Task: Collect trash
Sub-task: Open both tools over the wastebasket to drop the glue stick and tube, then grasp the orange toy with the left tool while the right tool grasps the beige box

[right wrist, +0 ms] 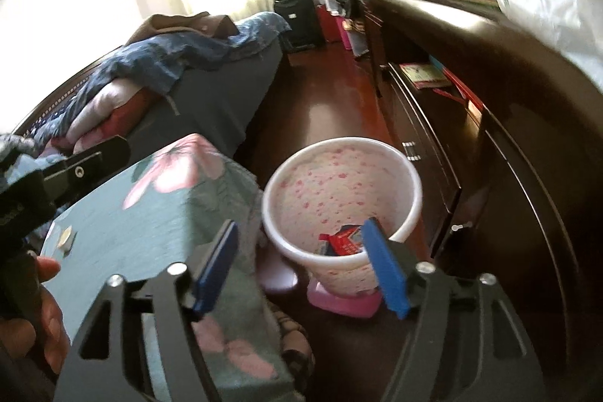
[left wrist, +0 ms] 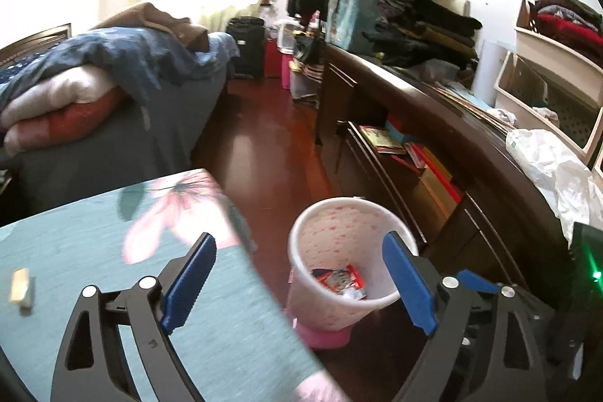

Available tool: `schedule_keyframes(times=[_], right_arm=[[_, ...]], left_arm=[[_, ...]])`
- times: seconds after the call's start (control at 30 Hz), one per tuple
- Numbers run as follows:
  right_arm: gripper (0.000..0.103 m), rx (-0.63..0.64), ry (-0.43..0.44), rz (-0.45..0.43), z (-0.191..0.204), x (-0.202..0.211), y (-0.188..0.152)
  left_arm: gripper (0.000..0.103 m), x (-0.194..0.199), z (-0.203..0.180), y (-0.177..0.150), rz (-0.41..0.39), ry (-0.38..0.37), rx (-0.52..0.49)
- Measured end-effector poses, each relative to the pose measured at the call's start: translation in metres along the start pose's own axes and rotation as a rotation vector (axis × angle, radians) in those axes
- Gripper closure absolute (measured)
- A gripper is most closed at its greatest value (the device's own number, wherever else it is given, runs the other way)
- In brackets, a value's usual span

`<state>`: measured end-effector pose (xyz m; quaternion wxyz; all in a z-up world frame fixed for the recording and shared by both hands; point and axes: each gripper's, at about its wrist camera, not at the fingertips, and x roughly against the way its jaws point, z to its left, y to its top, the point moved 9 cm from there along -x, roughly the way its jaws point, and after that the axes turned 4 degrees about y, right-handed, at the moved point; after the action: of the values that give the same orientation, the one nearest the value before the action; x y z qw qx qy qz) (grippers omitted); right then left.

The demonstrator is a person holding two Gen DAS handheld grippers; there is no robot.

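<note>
Left gripper hovering with blue fingers spread wide and nothing between them, one over the teal flowered tablecloth, the other over the rim of the trash bin. Right gripper likewise spread wide and empty, its right blue finger in front of the bin's near rim, its left one over the drooping edge of the cloth. Trash bin standing upright on the dark red wooden floor, white with pink speckles and a pink base, just beside the table edge and near the dark wooden cabinet. Inside the bin, at the bottom, a red snack wrapper with some white scrap beside it; same wrapper partly hidden behind the right finger in the right wrist view. On the tablecloth, a small pale piece of trash, well apart from the bin, toward the left side of the table; seen again near a hand gripping the other tool's handle at the left edge. Beyond the table, a bed heaped with blue and pink bedding. On the cabinet top, folded dark clothes and a crumpled white plastic bag.
</note>
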<state>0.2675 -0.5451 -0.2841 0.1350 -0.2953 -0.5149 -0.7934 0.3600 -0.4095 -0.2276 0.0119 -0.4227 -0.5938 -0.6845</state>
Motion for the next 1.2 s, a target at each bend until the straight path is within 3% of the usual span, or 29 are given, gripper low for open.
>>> schedule_keyframes(times=[0.4, 0.73, 0.83, 0.97, 1.2], right_arm=[[0.017, 0.155, 0.064, -0.003, 0.105, 0.04, -0.014], [0.017, 0.363, 0.167, 0.101, 0.22, 0.032, -0.066], [0.017, 0.404, 0.195, 0.125, 0.248, 0.03, -0.08], [0.017, 0.446, 0.223, 0.149, 0.278, 0.025, -0.094], [0.017, 0.489, 0.233, 0.174, 0.309, 0.013, -0.103]], left_arm=[[0.004, 0.08, 0.099, -0.031, -0.036, 0.11, 0.13], [0.004, 0.139, 0.216, -0.114, 0.013, 0.394, 0.211], [0.004, 0.143, 0.262, -0.135, 0.058, 0.454, 0.298], [0.004, 0.137, 0.314, -0.154, 0.096, 0.477, 0.407], [0.007, 0.116, 0.346, -0.164, 0.14, 0.51, 0.456]])
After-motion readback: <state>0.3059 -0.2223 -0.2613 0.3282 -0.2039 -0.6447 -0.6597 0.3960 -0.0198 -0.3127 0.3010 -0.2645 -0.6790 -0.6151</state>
